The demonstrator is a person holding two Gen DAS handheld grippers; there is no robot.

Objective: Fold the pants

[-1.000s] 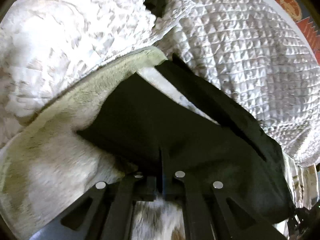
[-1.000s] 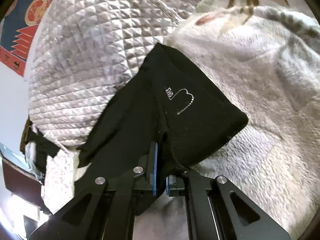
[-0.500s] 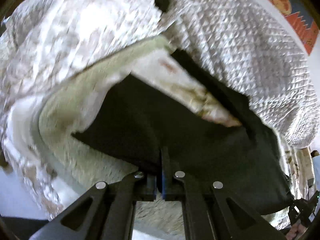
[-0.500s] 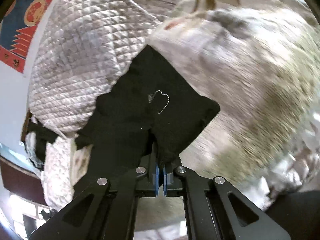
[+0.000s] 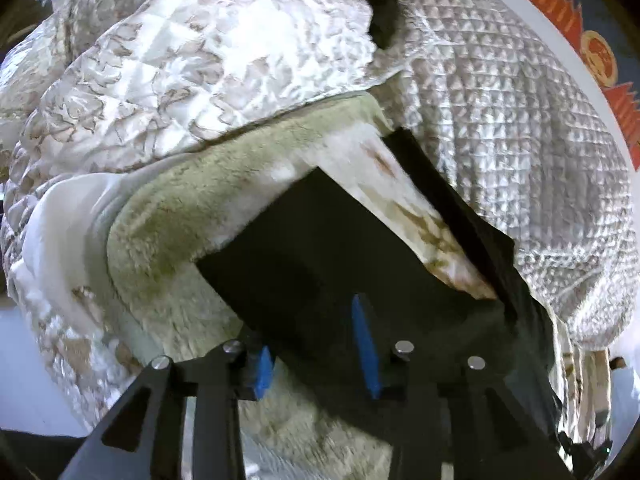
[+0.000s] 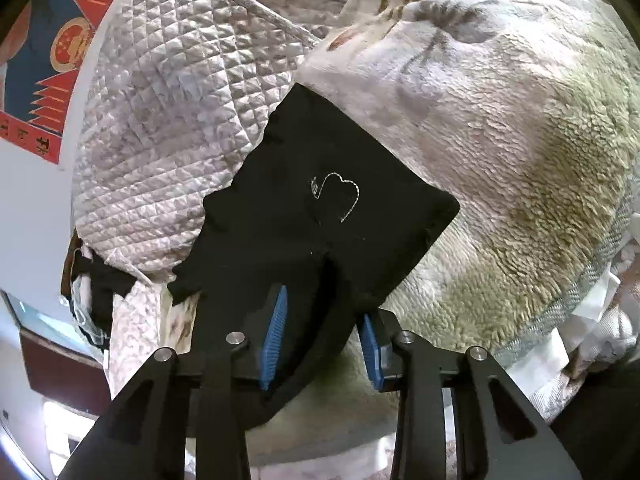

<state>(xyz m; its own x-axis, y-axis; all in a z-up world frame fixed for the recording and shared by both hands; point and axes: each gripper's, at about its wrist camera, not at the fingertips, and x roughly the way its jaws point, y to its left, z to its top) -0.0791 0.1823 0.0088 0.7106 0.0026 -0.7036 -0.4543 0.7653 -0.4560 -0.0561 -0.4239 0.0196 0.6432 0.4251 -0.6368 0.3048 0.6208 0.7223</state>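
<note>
A fleece blanket (image 6: 520,184), cream and pale green, lies beneath and right of the fingers. A diamond-quilted cover (image 6: 180,128) spreads beyond them to the upper left. A red-and-blue poster (image 6: 52,60) hangs on the wall, far left.

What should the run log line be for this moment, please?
task: fold pants | left gripper: opening, pants between jaws | right gripper: opening, pants between jaws | pants: lying on blanket
</note>
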